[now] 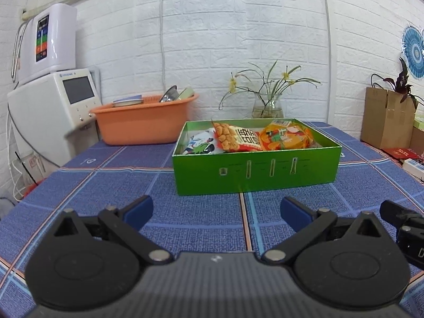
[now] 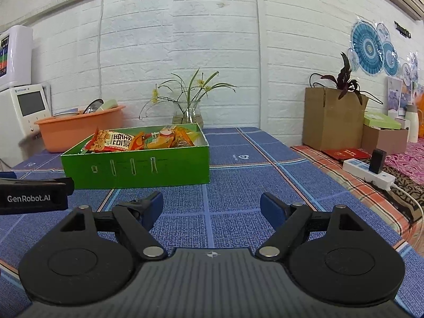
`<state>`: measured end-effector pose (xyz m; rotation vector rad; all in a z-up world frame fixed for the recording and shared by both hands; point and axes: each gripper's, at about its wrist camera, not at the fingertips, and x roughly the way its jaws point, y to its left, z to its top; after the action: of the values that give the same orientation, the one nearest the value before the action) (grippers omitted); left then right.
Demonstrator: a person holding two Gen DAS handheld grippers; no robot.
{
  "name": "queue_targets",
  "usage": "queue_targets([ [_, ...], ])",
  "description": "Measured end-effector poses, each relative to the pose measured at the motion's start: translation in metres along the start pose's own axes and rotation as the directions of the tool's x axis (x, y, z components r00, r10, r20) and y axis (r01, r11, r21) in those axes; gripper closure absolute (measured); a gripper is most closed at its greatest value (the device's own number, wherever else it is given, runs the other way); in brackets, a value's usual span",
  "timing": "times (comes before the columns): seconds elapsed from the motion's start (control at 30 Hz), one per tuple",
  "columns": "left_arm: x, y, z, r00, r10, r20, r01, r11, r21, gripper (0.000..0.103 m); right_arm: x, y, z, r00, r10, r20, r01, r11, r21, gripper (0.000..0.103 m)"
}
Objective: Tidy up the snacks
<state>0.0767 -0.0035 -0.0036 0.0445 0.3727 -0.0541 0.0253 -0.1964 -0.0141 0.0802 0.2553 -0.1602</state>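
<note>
- Snacks sit inside the green box point(image 1: 255, 169) on the blue checked tablecloth point(image 1: 106, 185); we count 3 packets: a white-and-green packet point(image 1: 200, 144) at the left, a red-orange peanut packet point(image 1: 235, 139) in the middle, an orange packet point(image 1: 287, 137) at the right.
- We see the left gripper point(image 1: 216, 210) low over the cloth, short of the box, fingers spread wide, nothing between the blue pads point(image 1: 139, 210).
- We see the right gripper point(image 2: 210, 209) also low over the cloth, fingers spread wide, empty; the box lies ahead and to its left.
- Both grippers are side by side: the right one shows at the right edge of the left wrist view, the left one at the left edge of the right wrist view.
- Behind the box we note an orange basin point(image 1: 143, 122) with dishes and a glass vase point(image 1: 267, 106) with plant stems, near the white brick wall.
- Right of the table: a cardboard box point(image 2: 331, 119) and a white power strip point(image 2: 368, 173).
</note>
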Motion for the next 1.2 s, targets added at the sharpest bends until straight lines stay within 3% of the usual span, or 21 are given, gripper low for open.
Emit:
queue_targets([
  [0.3,0.003,0.005,0.0,1.0,-0.011,-0.028,0.01,0.999,-0.033,0.0,0.001,0.001,-0.002,1.0,-0.01,0.002,0.01,1.0,-0.007,0.0],
  [0.8,0.009,-0.002,-0.005,0.997,0.023,-0.076,-0.023,1.0,-0.003,0.0,0.001,0.003,-0.007,1.0,-0.026,0.004,0.026,0.999,-0.019,0.0],
  [1.2,0.01,-0.005,-0.007,0.995,0.009,-0.101,-0.01,1.0,-0.006,0.0,0.002,0.003,-0.007,1.0,-0.027,-0.006,0.026,1.0,-0.013,0.0],
])
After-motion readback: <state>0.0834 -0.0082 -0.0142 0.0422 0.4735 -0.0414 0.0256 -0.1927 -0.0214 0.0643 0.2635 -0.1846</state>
